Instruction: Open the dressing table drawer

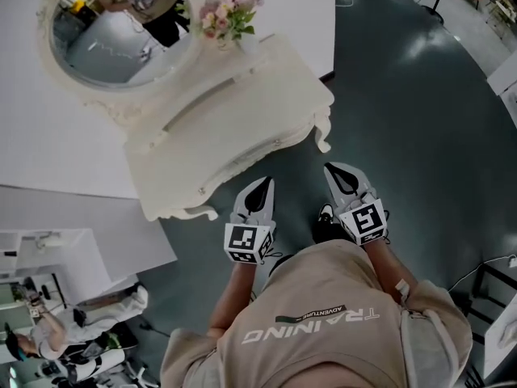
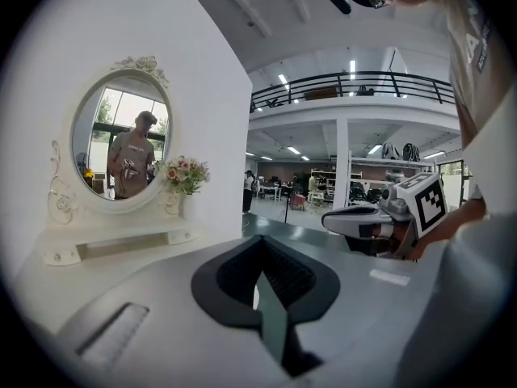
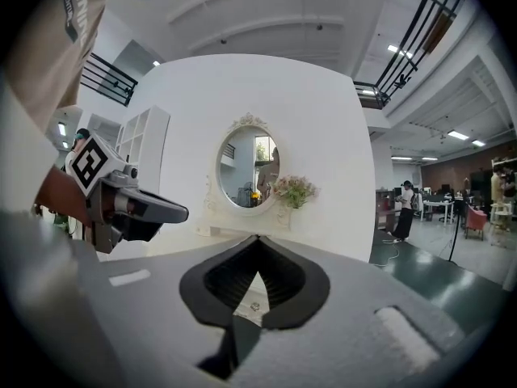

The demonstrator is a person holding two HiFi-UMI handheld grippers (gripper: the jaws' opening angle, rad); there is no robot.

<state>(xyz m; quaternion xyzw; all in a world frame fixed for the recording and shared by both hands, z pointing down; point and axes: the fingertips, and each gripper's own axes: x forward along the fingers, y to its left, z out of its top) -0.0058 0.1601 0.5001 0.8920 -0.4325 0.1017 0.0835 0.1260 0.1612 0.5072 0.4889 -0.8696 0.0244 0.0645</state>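
Head view: we see left claw [image 1: 260, 186], right claw [image 1: 338, 170] pressed together, empty; desk drawer [image 1: 250, 158] ahead of both, untouched.

Left gripper [image 1: 260, 191] and right gripper [image 1: 343, 178] point forward, jaws closed.

The shirt [image 1: 323, 330] reads "TRAINING" in big pale letters, upside down from up here. Beside it, a small dark strip [image 1: 311, 314] says "ADVENTURE".

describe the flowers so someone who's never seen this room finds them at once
Find the cream dressing table against the white wall, topped by an oval mirror. The flowers stand just beside that mirror: the only pink and green among all the cream.
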